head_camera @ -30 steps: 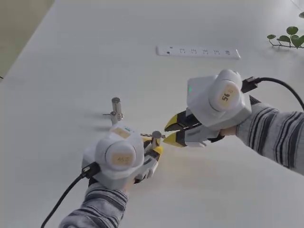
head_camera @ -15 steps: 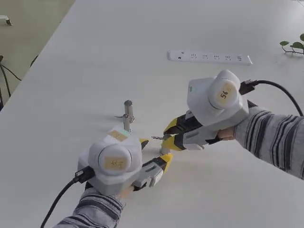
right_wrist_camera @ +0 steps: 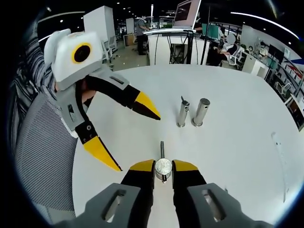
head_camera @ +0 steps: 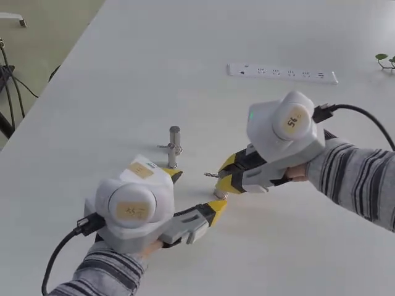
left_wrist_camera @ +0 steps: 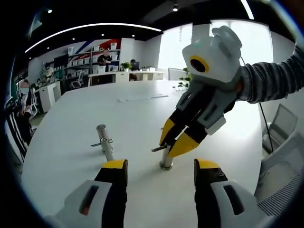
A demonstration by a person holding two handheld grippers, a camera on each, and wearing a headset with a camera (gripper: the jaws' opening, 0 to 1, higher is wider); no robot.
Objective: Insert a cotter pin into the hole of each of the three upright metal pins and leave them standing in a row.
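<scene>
**Third pin gripped, cotter pin showing**

In the head view the right tool [head_camera: 225, 174], centre right, has its jaws closed on the top of a metal pin [left_wrist_camera: 166, 161] whose foot rests on the desk [head_camera: 265, 259]. A cotter pin [right_wrist_camera: 161, 148] juts from its side, apparently through the hole. The left tool [head_camera: 195, 192], lower left, gapes wide and holds nothing, its jaws apart from the pin. Upper centre of the right gripper view, the left-hand pin [right_wrist_camera: 183, 112] and the right-hand pin [right_wrist_camera: 202, 111] stand upright just beside each other. This looks like the closing step. The next move calls for lining the held pin up with those two and releasing it gently so it doesn't topple.
</scene>
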